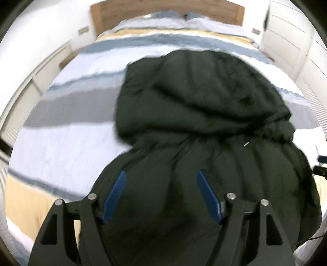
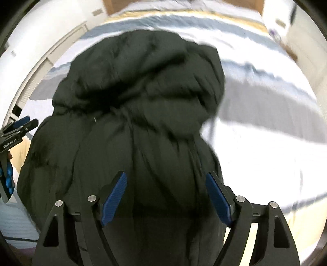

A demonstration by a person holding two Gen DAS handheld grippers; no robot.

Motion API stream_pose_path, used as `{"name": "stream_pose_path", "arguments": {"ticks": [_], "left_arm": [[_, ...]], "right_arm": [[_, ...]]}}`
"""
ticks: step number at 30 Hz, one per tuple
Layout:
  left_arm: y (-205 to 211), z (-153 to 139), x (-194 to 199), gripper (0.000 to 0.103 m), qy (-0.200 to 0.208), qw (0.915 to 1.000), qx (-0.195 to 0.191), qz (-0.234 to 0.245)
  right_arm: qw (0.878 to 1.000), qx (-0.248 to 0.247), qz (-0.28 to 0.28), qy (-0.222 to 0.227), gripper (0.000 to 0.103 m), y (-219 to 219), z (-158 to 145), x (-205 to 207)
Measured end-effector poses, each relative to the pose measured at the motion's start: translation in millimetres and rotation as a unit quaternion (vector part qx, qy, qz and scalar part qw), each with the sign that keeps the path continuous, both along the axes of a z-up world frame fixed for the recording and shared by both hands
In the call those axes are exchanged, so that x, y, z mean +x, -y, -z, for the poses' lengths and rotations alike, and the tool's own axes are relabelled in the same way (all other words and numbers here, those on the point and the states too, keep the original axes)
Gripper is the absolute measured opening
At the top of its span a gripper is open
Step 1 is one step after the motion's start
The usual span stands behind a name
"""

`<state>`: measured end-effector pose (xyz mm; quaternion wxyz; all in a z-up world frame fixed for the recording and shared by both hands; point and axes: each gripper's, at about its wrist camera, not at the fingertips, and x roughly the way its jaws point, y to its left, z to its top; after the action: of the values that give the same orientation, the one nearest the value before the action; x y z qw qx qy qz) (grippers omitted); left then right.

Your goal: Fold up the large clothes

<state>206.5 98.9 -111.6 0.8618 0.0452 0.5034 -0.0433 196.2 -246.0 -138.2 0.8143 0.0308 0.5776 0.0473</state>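
Dark green jacket [image 1: 196, 114], one, on one striped bed [image 1: 67, 143]; both grippers, left gripper [image 1: 161, 176] and right gripper [image 2: 166, 177], spread apart.

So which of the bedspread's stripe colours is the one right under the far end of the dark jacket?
The blue-grey stripe near the wooden headboard. The dark puffer jacket ends on it; the yellow stripe lies beyond, untouched.

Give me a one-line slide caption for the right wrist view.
Open right gripper over a bunched dark green padded coat on a striped bed.
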Motion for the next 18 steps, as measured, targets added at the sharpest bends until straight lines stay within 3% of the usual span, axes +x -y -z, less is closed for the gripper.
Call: {"name": "stream_pose_path", "arguments": {"ticks": [5,7,12,15,18], "left_arm": [[-90.0,14.3,-32.0,0.079,-0.038,0.9977,-0.005,-0.056],[-133.2,26.5,-48.2,0.079,-0.073,0.9935,-0.016,-0.086],[-186.6,44.7,-76.7,0.079,-0.117,0.9852,-0.038,-0.119],[-197.6,53.1,-87.0,0.079,-0.134,0.9795,-0.083,-0.125],[-200.6,72.7,-93.3,0.079,-0.176,0.9603,-0.178,-0.123]], "right_arm": [[0.998,0.008,0.043,-0.038,0.096,23.9,10.5,-39.9],[0.996,0.018,0.065,-0.054,0.097,36.7,15.4,-55.9],[0.989,0.053,0.098,-0.094,0.102,56.9,31.1,-85.2],[0.986,0.063,0.101,-0.115,0.102,61.1,41.5,-97.5],[0.983,0.082,0.107,-0.127,0.102,63.9,48.9,-105.8]]}}
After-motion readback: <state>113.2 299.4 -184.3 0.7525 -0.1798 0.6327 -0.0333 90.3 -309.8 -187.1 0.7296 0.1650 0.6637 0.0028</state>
